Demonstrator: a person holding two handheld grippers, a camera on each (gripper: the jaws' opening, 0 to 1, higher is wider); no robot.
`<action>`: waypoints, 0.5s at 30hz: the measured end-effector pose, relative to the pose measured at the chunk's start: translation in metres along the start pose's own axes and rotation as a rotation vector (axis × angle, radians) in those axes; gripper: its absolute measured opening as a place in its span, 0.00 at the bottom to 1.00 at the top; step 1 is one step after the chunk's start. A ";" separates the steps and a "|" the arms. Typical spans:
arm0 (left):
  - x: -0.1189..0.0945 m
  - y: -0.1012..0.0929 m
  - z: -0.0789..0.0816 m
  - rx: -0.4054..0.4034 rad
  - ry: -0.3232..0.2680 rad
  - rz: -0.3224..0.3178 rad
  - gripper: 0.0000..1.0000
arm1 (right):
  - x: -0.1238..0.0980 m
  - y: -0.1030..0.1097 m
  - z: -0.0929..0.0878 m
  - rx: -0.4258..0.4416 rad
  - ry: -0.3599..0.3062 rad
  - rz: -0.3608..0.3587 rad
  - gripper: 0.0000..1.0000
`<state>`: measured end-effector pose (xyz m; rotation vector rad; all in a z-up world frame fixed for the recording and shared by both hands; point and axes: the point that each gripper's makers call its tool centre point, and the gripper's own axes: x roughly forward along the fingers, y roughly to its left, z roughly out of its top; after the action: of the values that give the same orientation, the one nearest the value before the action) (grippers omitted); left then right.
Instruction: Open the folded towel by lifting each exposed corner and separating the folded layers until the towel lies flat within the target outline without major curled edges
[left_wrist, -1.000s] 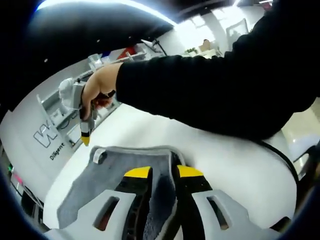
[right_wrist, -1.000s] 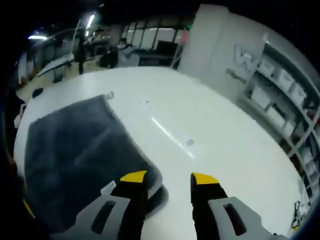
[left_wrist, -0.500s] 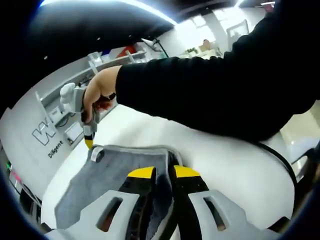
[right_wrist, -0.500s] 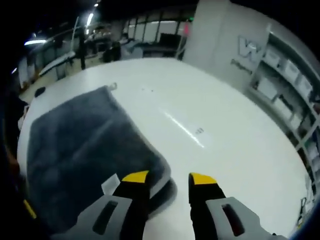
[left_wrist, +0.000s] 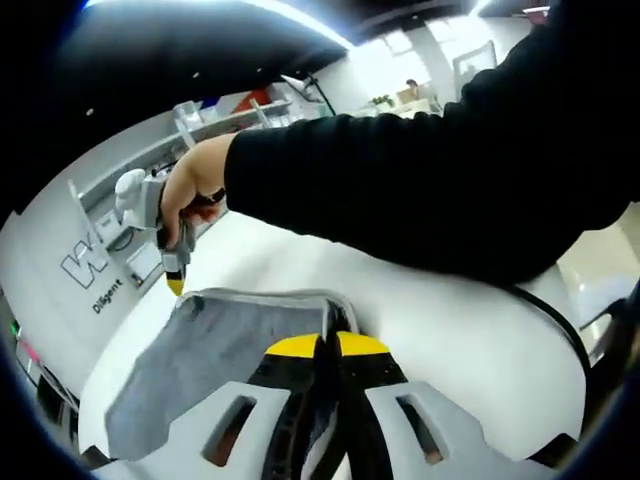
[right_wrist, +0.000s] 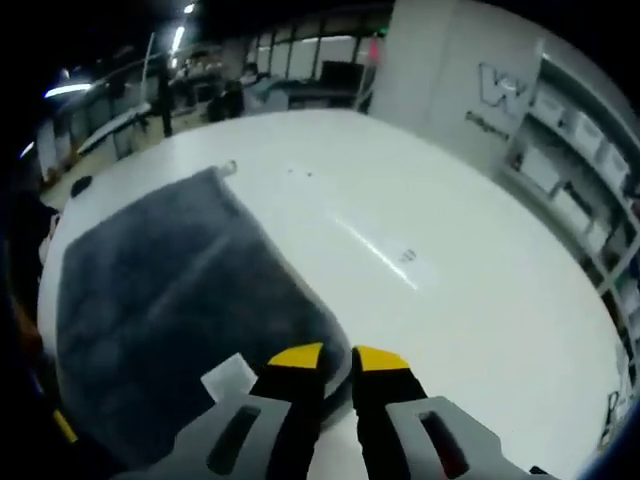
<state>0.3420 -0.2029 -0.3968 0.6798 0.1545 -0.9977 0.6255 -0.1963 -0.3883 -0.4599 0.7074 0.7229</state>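
Note:
A grey towel (left_wrist: 225, 345) lies folded on the white table (left_wrist: 450, 330). My left gripper (left_wrist: 325, 346) is shut on the towel's near edge, with cloth pinched between the yellow-tipped jaws. At the towel's far corner a hand holds my right gripper (left_wrist: 175, 283), tips down at the cloth. In the right gripper view the towel (right_wrist: 170, 290) looks dark grey and spreads to the left. There my right gripper (right_wrist: 338, 358) has its jaws drawn almost together on the towel's near corner. A white label (right_wrist: 228, 378) sits by the left jaw.
A black sleeve (left_wrist: 430, 170) crosses the left gripper view above the towel. Shelves with bins (right_wrist: 590, 170) and a lettered wall (right_wrist: 500, 90) stand beyond the table's far edge. Bare tabletop (right_wrist: 450, 270) stretches right of the towel. A small hanging loop (right_wrist: 228, 168) marks the towel's far corner.
Both grippers closed: the left jaws came together on the towel's edge, and the right jaws narrowed from wide open to nearly touching at the towel's corner. The right gripper moved down to the cloth.

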 end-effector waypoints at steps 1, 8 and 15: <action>0.000 -0.001 0.000 0.001 0.000 -0.003 0.02 | 0.000 0.000 0.001 0.001 -0.004 0.001 0.04; 0.000 -0.004 0.001 0.012 -0.003 -0.006 0.01 | 0.000 0.004 0.002 -0.022 -0.003 0.020 0.00; -0.003 -0.004 0.003 0.028 -0.012 0.000 0.01 | 0.002 0.000 0.001 -0.017 0.008 0.018 0.00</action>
<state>0.3364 -0.2044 -0.3948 0.6992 0.1301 -1.0057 0.6274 -0.1950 -0.3889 -0.4728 0.7146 0.7450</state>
